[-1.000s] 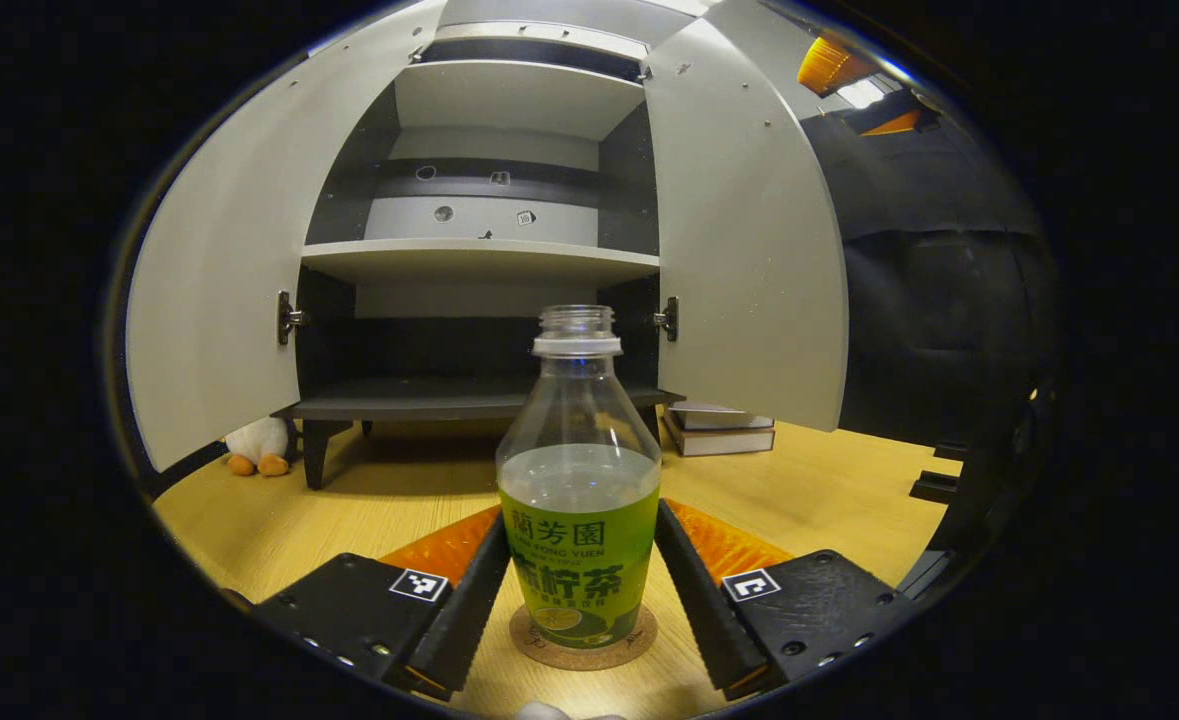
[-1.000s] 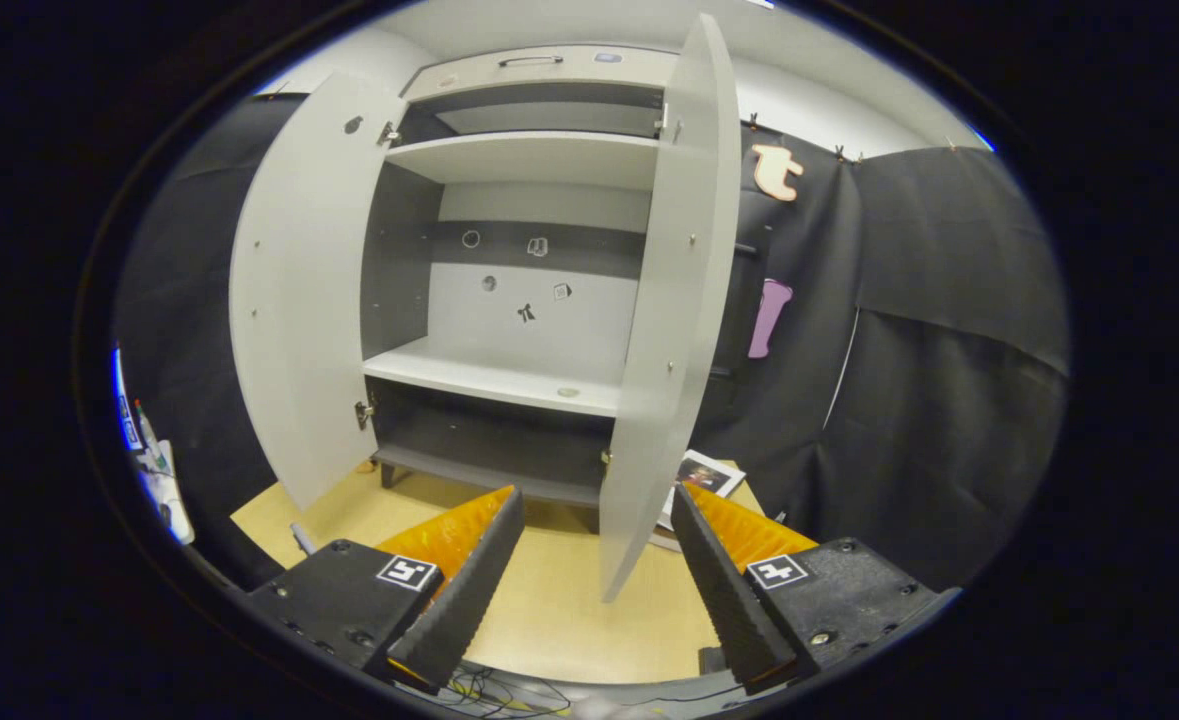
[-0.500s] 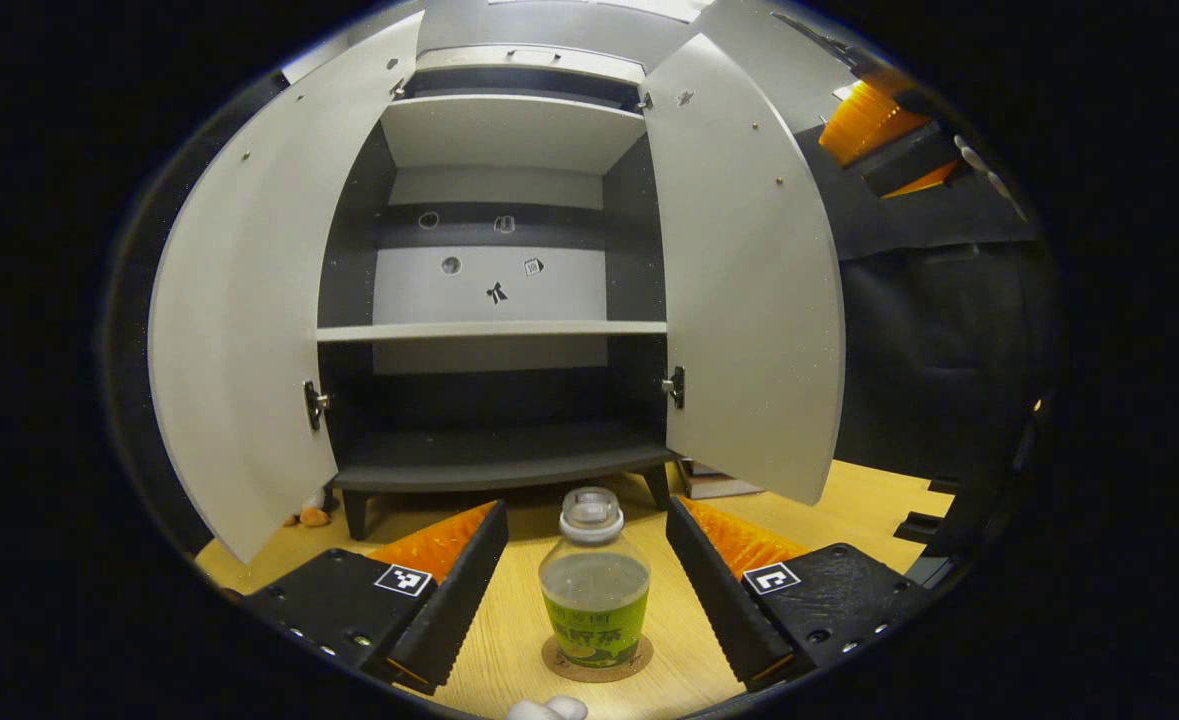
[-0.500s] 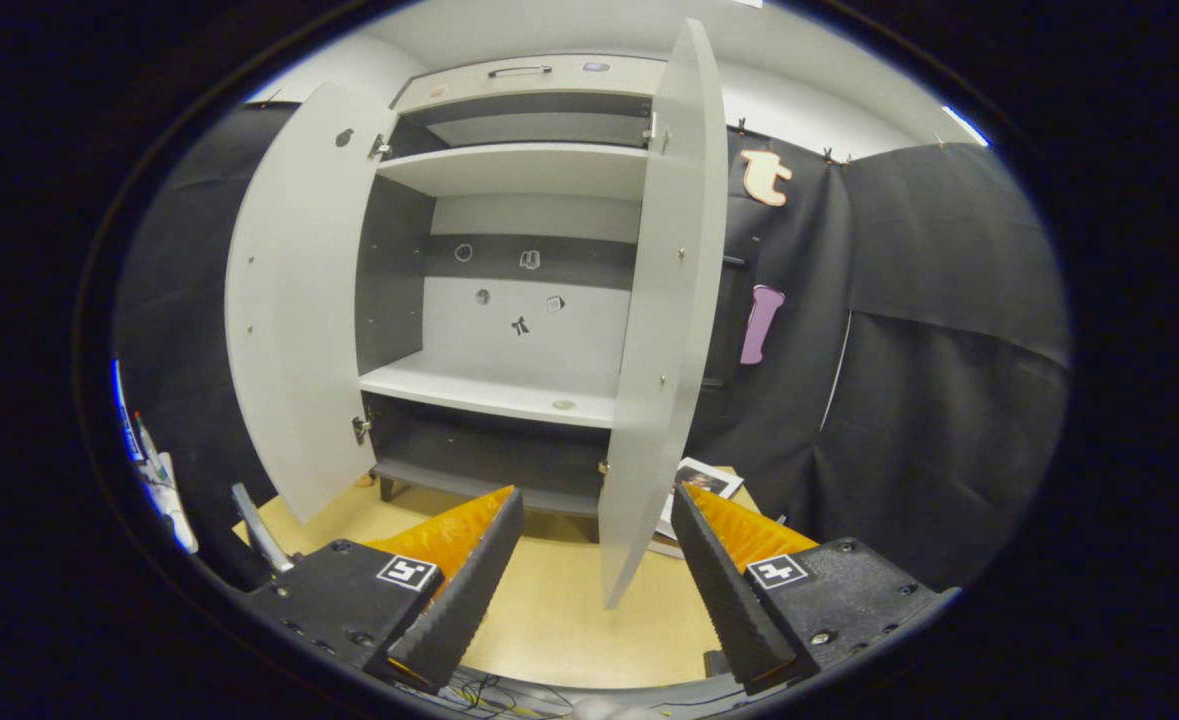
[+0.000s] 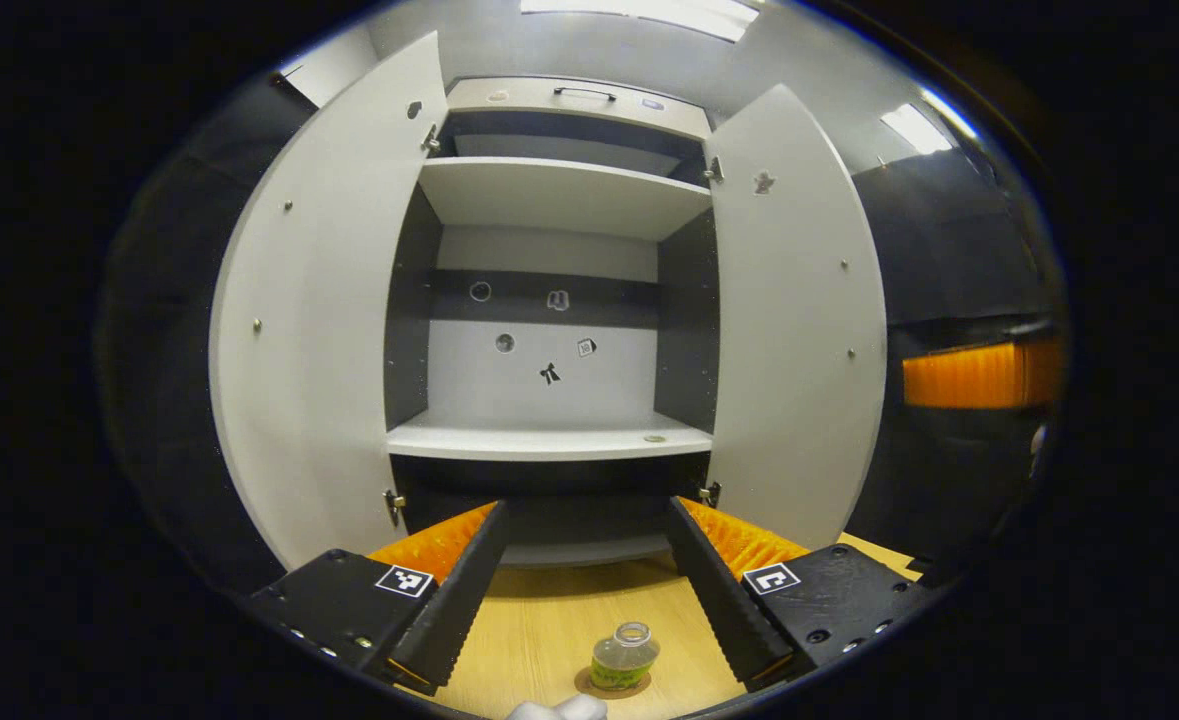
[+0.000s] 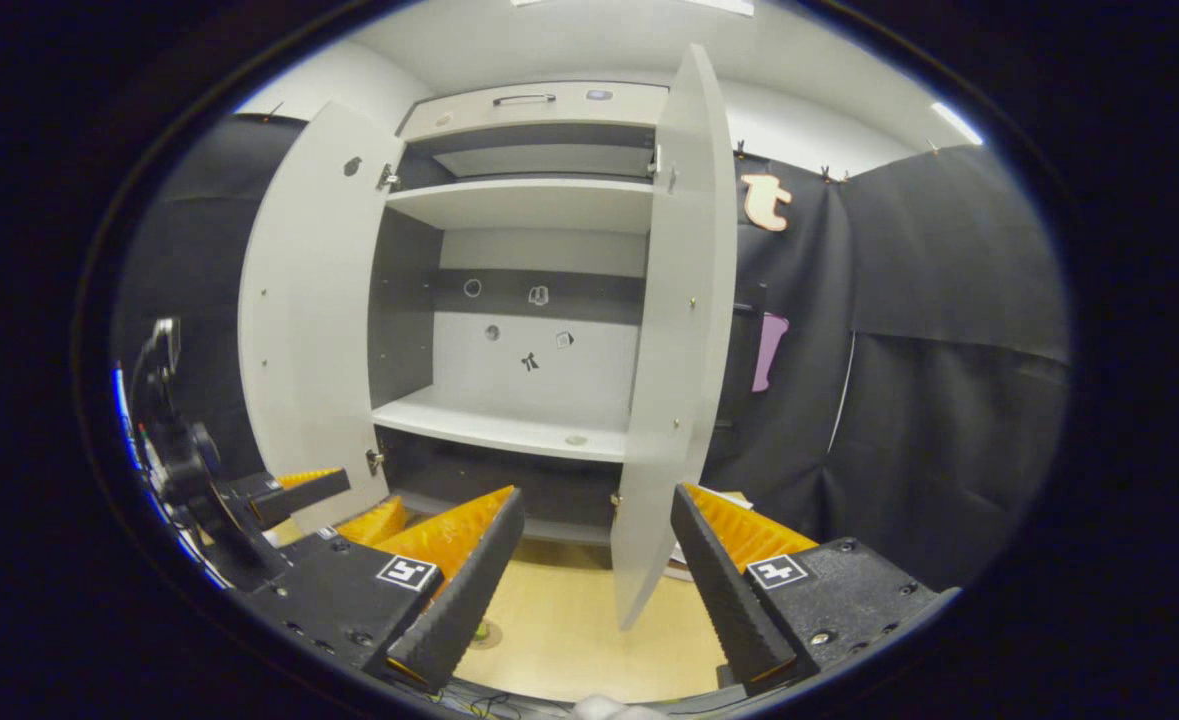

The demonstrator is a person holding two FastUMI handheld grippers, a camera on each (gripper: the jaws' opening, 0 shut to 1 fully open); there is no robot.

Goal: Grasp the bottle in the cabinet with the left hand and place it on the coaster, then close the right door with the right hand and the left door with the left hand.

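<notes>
- With the bottle (image 5: 624,655) standing upright on the coaster (image 5: 589,686) on the wooden table (image 5: 539,640), the placing step looks done; both doors remain to be shut.
- Left gripper (image 5: 584,585): fingers spread wide, holding nothing, raised above the bottle and facing the cabinet (image 5: 549,330).
- Right gripper (image 6: 594,575): fingers wide apart, empty, pointed at the right door (image 6: 674,340), whose edge sits between its fingers in the right gripper view, farther off.
- Right door: swung fully open, seen nearly edge-on from my right side.
- Left door (image 5: 314,330): also wide open, inner face toward me.
- Shelves: bare, apart from a small round mark on the middle one.
- Risk, right door: pushing near the hinge side could stall the swing; I judge a push at the free edge safer.
- Risk, bottle: it has no cap and liquid inside; a low sweep of my left gripper toward the left door could tip it and spill.
- Risk, order: both grippers share the space before the cabinet and could collide.
</notes>
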